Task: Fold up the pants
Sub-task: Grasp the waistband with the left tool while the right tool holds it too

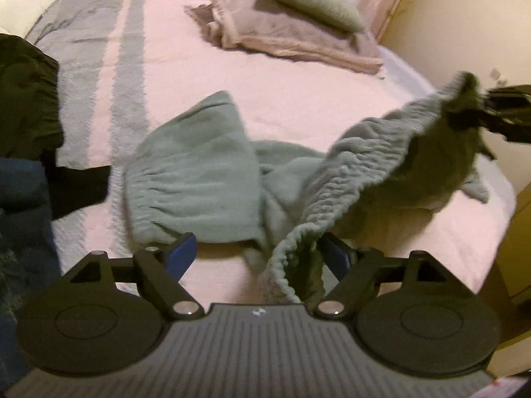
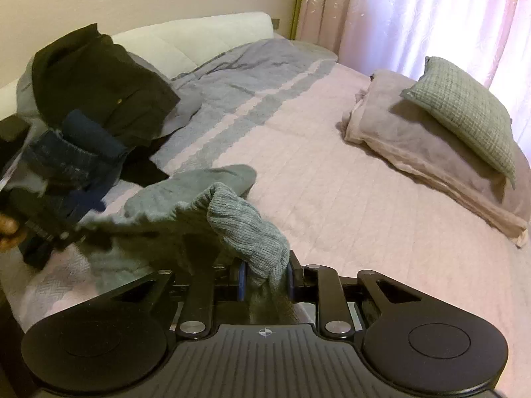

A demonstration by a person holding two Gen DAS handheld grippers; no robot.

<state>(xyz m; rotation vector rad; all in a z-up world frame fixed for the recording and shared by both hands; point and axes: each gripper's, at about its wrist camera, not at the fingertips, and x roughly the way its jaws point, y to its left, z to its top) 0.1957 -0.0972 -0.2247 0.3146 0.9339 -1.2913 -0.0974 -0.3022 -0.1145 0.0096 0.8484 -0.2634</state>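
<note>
Right now the grey-green pants [image 1: 195, 179] sprawl across the middle of the left wrist view, one bunched leg lying on the pink bedspread [image 1: 298, 93] while the elastic waistband is lifted off it. The right gripper [image 2: 265, 280] has its jaws clamped on a ribbed fold of that waistband, low in the centre of its own view. The left gripper [image 1: 259, 248] has its jaws wide apart, the waistband edge draped against the right-hand blue pad but not pinched. So only one corner looks truly held. My worry is that if the band is pulled taut before the left jaws shut, it will slide off and the pants twist. A dark clothes pile [image 2: 99, 93] sits upper left, close enough to snag; a pillow [image 2: 464, 106] rests far right
</note>
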